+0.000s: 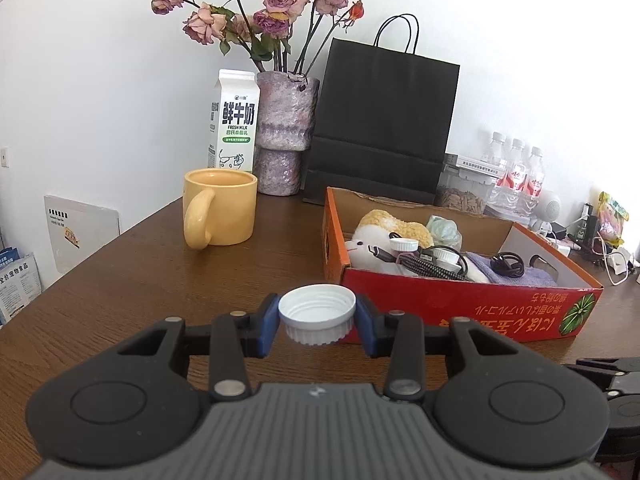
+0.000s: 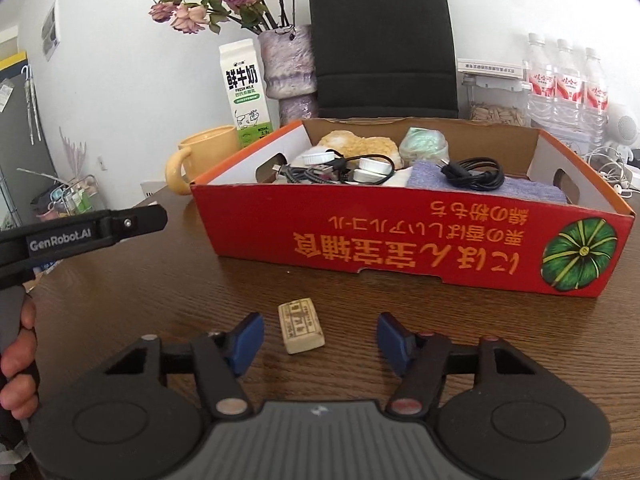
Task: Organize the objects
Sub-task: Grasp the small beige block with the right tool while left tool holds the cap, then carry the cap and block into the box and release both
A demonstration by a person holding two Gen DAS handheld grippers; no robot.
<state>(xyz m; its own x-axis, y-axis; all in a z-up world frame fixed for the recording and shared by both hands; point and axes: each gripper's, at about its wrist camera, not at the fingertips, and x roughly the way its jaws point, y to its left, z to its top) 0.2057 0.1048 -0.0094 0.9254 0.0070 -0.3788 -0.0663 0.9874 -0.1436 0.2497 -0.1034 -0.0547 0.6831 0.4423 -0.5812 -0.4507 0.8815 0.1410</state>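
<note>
Yellow mug (image 1: 220, 212): we see it standing upright at the far left of the table (image 1: 132, 280), well apart from the box; it looks settled and we judge it needs nothing now.

Left gripper (image 1: 317, 316): we have it pinching a white bottle cap (image 1: 317, 312) between its blue pads, open side up, lifted clear of the table and just short of the box's near wall.

Eraser (image 2: 301, 327): a small worn cream block lying flat on the table, in front of the box and not touching it.

Right gripper (image 2: 320, 338): its jaws stand spread around the eraser, which sits nearer the left pad; neither pad touches it, so nothing is held.

Red cardboard box (image 2: 400, 236): open-topped, already holding a plush toy (image 2: 360, 144), other white caps, cables (image 2: 472, 174) and a folded cloth (image 2: 536, 186).

Step in hand: we judge we are mid-sorting, with the cap in carry toward the box and the eraser lined up for pickup.

Next move, left: we would carry the cap over the near wall and let it go above a free patch of the contents.

Next move, right: we would shift a little so the eraser sits centred, press the pads on its long sides, then lift it over the wall.
</note>
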